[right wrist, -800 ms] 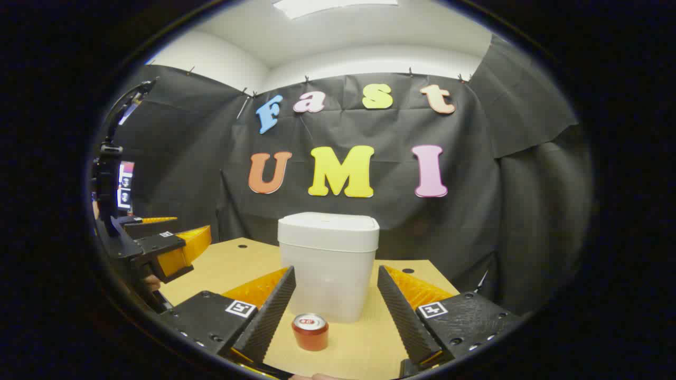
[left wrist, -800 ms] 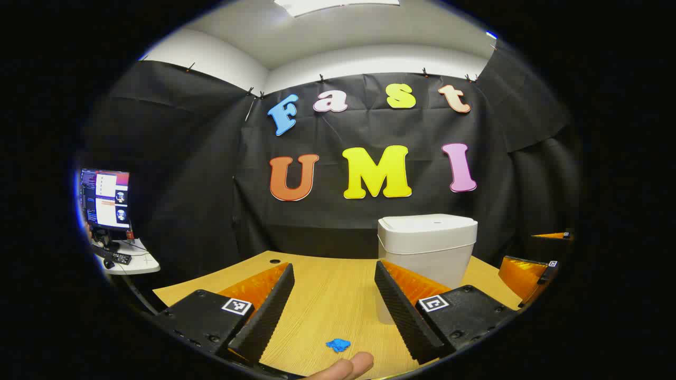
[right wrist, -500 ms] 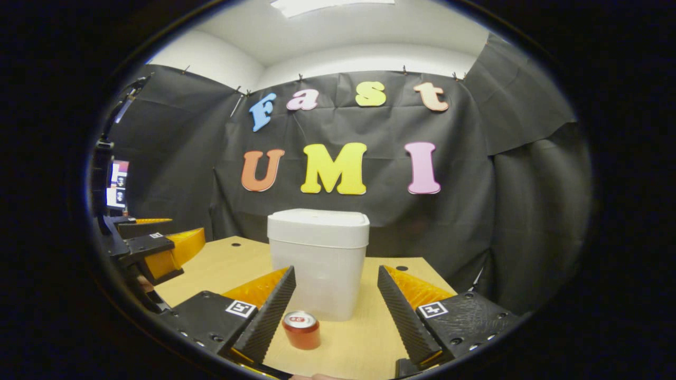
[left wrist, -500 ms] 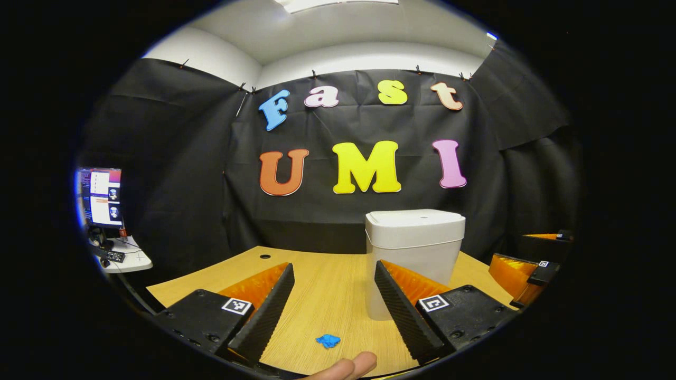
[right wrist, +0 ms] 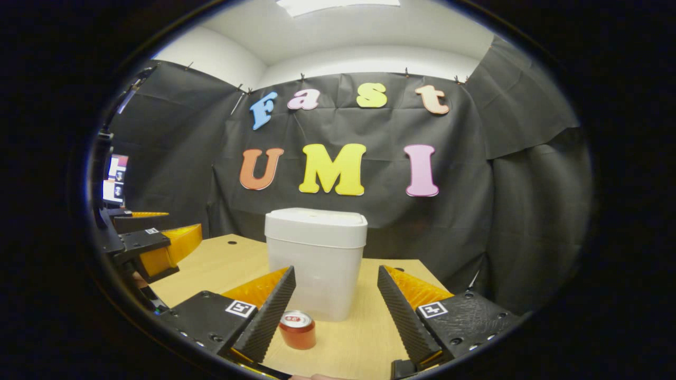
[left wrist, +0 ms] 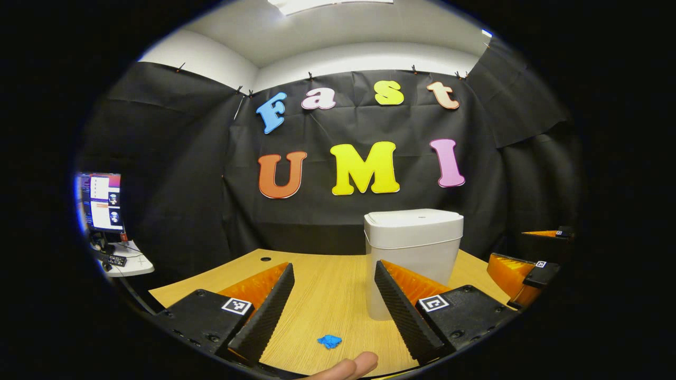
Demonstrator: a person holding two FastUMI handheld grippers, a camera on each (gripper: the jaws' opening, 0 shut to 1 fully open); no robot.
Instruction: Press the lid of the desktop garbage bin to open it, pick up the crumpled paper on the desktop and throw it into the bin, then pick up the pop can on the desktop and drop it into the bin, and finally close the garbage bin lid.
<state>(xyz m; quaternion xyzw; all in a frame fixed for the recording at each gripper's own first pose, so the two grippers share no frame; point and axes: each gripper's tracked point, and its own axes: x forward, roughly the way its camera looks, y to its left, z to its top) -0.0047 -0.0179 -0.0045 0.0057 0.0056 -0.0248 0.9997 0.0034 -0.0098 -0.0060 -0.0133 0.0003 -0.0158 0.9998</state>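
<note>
A white bin (left wrist: 413, 248) is standing upright on the wooden desk (left wrist: 327, 285), its lid (right wrist: 316, 219) lying flat and shut. We are judging that the first step, pressing the lid to open it, is not yet done.

In the left gripper view, a small blue crumpled paper (left wrist: 329, 341) is lying on the desk, near the front edge and well apart from the bin's base, to the bin's left. In the right gripper view, a red can (right wrist: 297, 329) is standing upright just in front of the bin, silver top facing up.

We are holding the left gripper (left wrist: 334, 306) with its fingers spread wide and gripping nothing; the paper is showing low between them. We are holding the right gripper (right wrist: 336, 311) wide apart too, also empty, with the can showing just inside its left finger. Both are hanging above the desk, short of the bin.

The next move, as we are reading it, calls for one gripper to rise above the lid and push down on it until it pops open. Pressing off-centre is risking tipping or sliding the light bin.
</note>
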